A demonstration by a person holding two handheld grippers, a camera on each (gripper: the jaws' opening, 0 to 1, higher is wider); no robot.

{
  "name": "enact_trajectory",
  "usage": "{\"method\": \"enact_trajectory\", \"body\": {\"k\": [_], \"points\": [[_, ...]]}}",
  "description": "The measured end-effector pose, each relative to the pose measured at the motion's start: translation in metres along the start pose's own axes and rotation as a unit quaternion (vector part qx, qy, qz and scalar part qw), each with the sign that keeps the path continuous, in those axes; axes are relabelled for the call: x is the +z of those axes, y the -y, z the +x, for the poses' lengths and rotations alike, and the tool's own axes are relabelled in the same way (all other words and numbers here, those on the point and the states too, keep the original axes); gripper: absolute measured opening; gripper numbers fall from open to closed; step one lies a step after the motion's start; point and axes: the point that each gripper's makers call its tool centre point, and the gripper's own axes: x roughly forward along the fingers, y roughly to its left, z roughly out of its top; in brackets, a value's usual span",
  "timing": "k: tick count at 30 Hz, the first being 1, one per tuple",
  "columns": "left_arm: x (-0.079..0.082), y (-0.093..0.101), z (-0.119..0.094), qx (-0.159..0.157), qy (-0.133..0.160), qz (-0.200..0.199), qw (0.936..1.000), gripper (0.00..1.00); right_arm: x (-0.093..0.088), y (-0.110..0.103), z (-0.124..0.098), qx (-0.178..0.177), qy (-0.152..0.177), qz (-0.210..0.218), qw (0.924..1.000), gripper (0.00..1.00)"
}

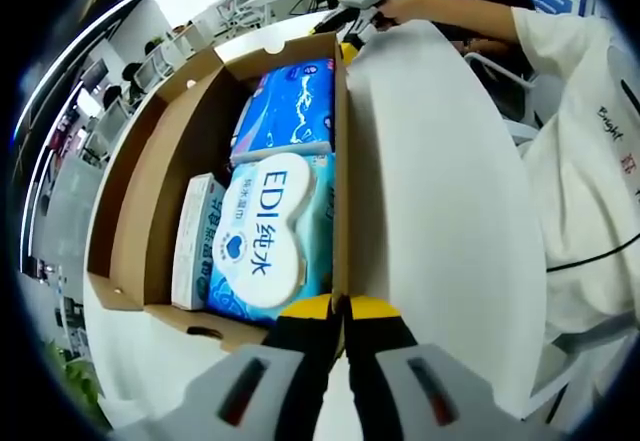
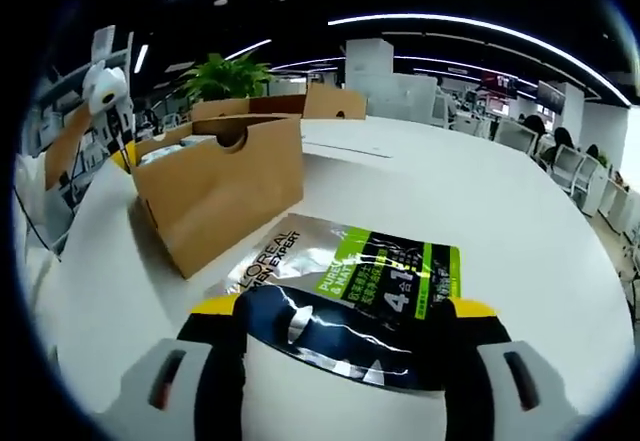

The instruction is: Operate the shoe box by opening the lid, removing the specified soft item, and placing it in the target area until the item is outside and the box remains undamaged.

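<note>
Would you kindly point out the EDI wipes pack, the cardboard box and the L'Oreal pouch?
EDI wipes pack (image 1: 262, 236): left gripper view, white heart-shaped label.
Cardboard box (image 2: 222, 196): right gripper view, outer side wall.
L'Oreal pouch (image 2: 385, 276): right gripper view, green printed panel.

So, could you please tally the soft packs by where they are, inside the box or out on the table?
Inside the shoe box: 3 (blue pack, EDI pack, small white pack)
Out on the table: 1 (L'Oreal pouch, between the right tongs)
Total: 4
</note>
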Motion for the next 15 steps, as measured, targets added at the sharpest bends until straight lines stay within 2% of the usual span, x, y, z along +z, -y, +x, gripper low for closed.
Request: {"method": "enact_trajectory", "body": {"k": [4, 6, 13, 15], "points": [[0.0000, 0.0000, -0.0001, 0.000, 0.001, 0.000, 1.0000, 0.03, -0.0005, -0.0005, -0.0002, -0.015, 0.003, 0.006, 0.9999, 0.81], [0.0000, -0.0001, -0.0001, 0.001, 0.001, 0.001, 1.0000, 0.03, -0.0010, 0.0018, -0.0009, -0.050, 0.003, 0.027, 0.9984, 0.80], [-0.0001, -0.0002, 0.0001, 0.007, -0.001, 0.001, 1.0000, 0.03, -0.0004, 0.0011, -0.0011, -0.079, 0.003, 0.045, 0.9958, 0.79], [0.0000, -0.0001, 0.0001, 0.006, -0.001, 0.001, 1.0000, 0.03, 0.0001, 0.0033, -0.0005, -0.104, 0.005, 0.060, 0.9928, 0.79]]}}
